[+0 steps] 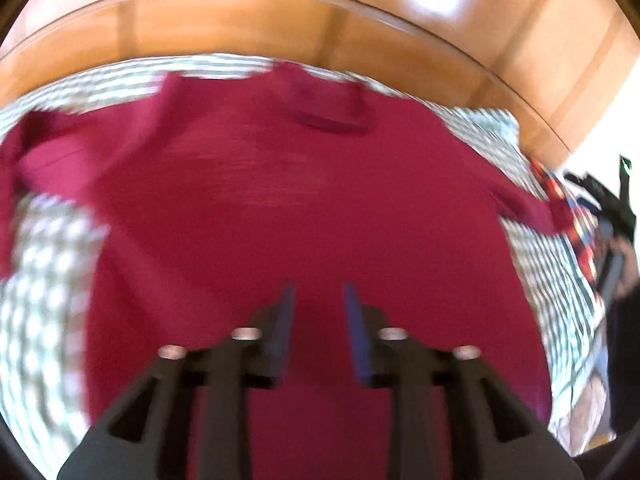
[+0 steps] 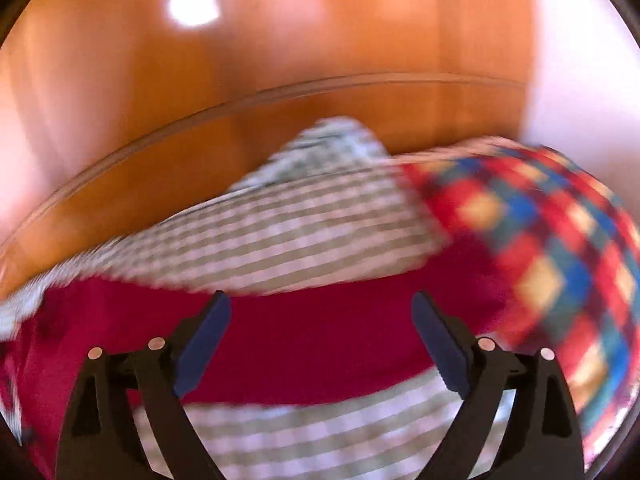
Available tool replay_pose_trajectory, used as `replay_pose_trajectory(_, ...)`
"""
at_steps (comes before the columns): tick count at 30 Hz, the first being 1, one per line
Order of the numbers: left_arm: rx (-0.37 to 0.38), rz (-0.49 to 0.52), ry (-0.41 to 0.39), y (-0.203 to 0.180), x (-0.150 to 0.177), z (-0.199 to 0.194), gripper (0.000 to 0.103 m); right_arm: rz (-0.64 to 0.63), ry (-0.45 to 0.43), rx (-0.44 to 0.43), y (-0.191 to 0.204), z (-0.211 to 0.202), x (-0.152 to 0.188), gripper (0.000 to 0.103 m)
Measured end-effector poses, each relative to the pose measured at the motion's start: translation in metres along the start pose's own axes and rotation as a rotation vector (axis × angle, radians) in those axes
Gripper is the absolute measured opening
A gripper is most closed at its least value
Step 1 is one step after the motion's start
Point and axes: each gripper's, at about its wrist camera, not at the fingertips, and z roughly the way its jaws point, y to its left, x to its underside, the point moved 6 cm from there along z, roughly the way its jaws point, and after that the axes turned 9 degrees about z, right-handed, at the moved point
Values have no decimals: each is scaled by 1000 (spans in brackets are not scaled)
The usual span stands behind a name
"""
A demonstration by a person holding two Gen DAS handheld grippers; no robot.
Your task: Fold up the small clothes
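Spreading the crimson long-sleeved knit top (image 1: pixel 304 216) flat on the desk (image 1: pixel 280 20), I hold left gripper (image 1: pixel 319 292) and right gripper (image 2: pixel 320 300) parted and empty, judging a sleeve fold comes next.

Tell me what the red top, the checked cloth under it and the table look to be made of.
Red top: soft matte knit, probably cotton jersey; it lies limp, with a ribbed-looking collar. Blur hides the weave.
Checked cloth: thin woven fabric, green-and-white gingham, matte, and it drapes.
Table: orange-brown wood or veneer under a glossy, possibly glass, top; bright reflections and a clear rim line show.
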Motion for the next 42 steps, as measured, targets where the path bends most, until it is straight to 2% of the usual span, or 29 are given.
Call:
replay_pose_trajectory(2,-99,-43,-31,38,12,-22,46,-53,41,-77,46,6,23,92)
replay_pose_trajectory(6,-290,-141,-45,119,39,-60,47,-190,124,-196,147,18,86,92)
replay_pose_trajectory(8,-404,-217,-55,163,54,-83,48,-229,156,-218,178,24,111,92)
replay_pose_trajectory(9,-458,-224,-60,179,60,-93,53,-247,169,-219,192,27,123,92)
replay_pose_trajectory(12,-549,-169,-81,195,63,-108,56,-285,204,-215,222,38,156,92)
replay_pose_trajectory(15,-595,21,-82,189,56,-104,56,-306,204,-173,231,48,174,92)
replay_pose_trajectory(19,-563,148,-32,189,48,-74,56,-294,192,-144,231,59,178,94)
replay_pose_trajectory(22,-572,163,10,207,42,-51,56,-294,195,-142,231,62,179,95)
replay_pose_trajectory(23,-562,157,21,212,40,-46,52,-295,194,-139,227,59,179,96)
replay_pose_trajectory(24,-557,154,25,217,37,-42,29,-299,191,-134,227,61,180,96)
replay_pose_trajectory(26,-534,136,50,228,33,-34,3,-304,189,-127,228,62,179,98)
replay_pose_trajectory(28,-486,87,26,233,26,-41,1,-305,187,-121,229,62,180,99)
replay_pose_trajectory(32,-328,-113,-151,250,0,-110,1,-302,185,-126,228,62,180,99)
replay_pose_trajectory(35,-219,-282,-325,273,-26,-177,1,-302,182,-126,228,62,180,99)
replay_pose_trajectory(37,-197,-368,-412,292,-43,-216,1,-303,181,-127,228,62,180,99)
replay_pose_trajectory(39,-193,-458,-450,317,-59,-242,1,-303,180,-126,228,62,180,99)
replay_pose_trajectory(42,-246,-531,-443,348,-74,-265,1,-303,180,-127,228,62,180,99)
